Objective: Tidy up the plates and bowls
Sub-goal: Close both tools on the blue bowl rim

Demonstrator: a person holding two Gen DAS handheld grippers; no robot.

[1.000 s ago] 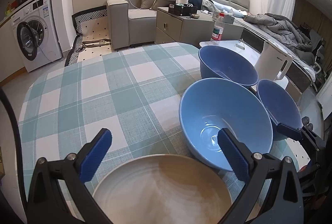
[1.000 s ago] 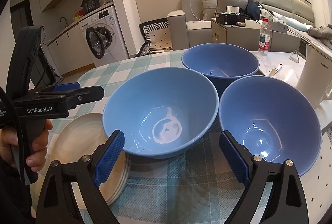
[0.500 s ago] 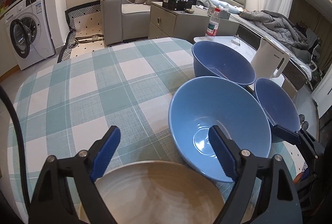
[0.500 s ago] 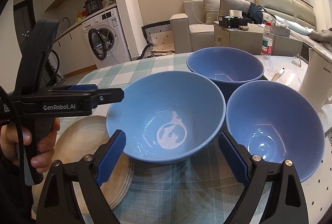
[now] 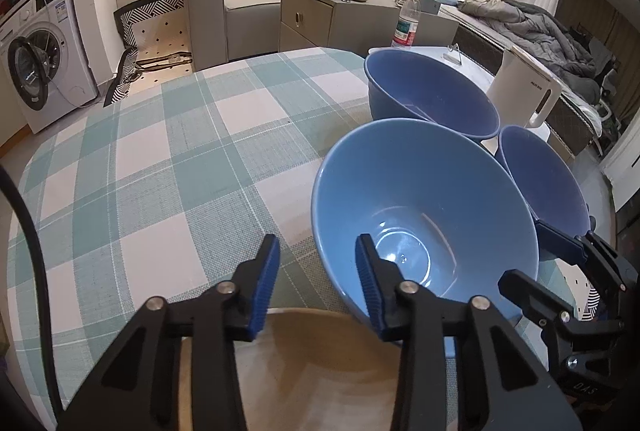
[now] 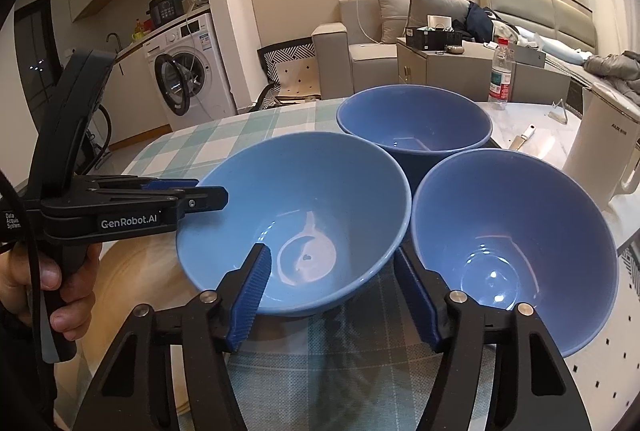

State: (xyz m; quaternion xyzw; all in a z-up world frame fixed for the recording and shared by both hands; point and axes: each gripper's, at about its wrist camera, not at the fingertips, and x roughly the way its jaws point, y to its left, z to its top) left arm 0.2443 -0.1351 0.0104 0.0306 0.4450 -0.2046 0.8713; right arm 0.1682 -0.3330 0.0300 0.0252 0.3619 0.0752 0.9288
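Three blue bowls stand close together on the checked table. The nearest, lighter bowl (image 5: 424, 215) (image 6: 296, 215) sits beside a beige plate (image 5: 320, 371) (image 6: 132, 279). A darker bowl (image 6: 508, 243) (image 5: 540, 183) is at the right and another (image 6: 414, 123) (image 5: 432, 99) behind. My left gripper (image 5: 316, 271) is partly closed with its jaws astride the near bowl's left rim, not touching it, above the plate. It also shows in the right wrist view (image 6: 200, 193). My right gripper (image 6: 334, 285) is partly closed, with its jaws either side of the near bowl's front right edge.
A white kettle (image 6: 604, 147) (image 5: 524, 87) stands at the table's right edge. A water bottle (image 6: 500, 75) and a small knife (image 6: 524, 135) lie on the marble top behind the bowls. The checked cloth (image 5: 140, 159) spreads to the left.
Both grippers' jaws have narrowed a good deal. The left gripper has shifted right, so its right finger is now inside the near bowl. The bowls and the plate have not moved.
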